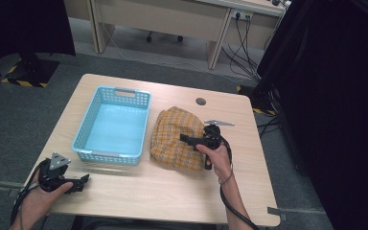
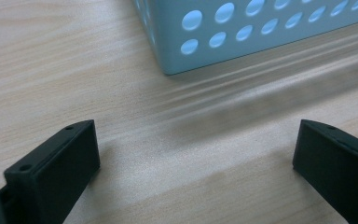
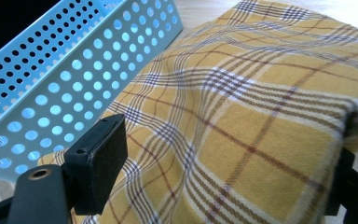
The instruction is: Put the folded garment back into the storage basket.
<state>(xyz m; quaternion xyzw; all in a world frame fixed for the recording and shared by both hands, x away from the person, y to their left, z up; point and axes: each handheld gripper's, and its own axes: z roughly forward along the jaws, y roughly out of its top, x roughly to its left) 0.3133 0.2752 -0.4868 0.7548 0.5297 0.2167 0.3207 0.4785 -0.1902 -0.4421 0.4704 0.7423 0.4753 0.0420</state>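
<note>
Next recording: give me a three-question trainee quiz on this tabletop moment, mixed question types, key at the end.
1. True or false: the yellow plaid cloth lies inside the blue basket.
2. Which gripper is over the cloth? A) left gripper B) right gripper
3. Fill in: the left gripper's jaws stand ____ over bare table.

Key: 1. False, it lies on the table beside the basket. 2. B. 3. Open.
</note>
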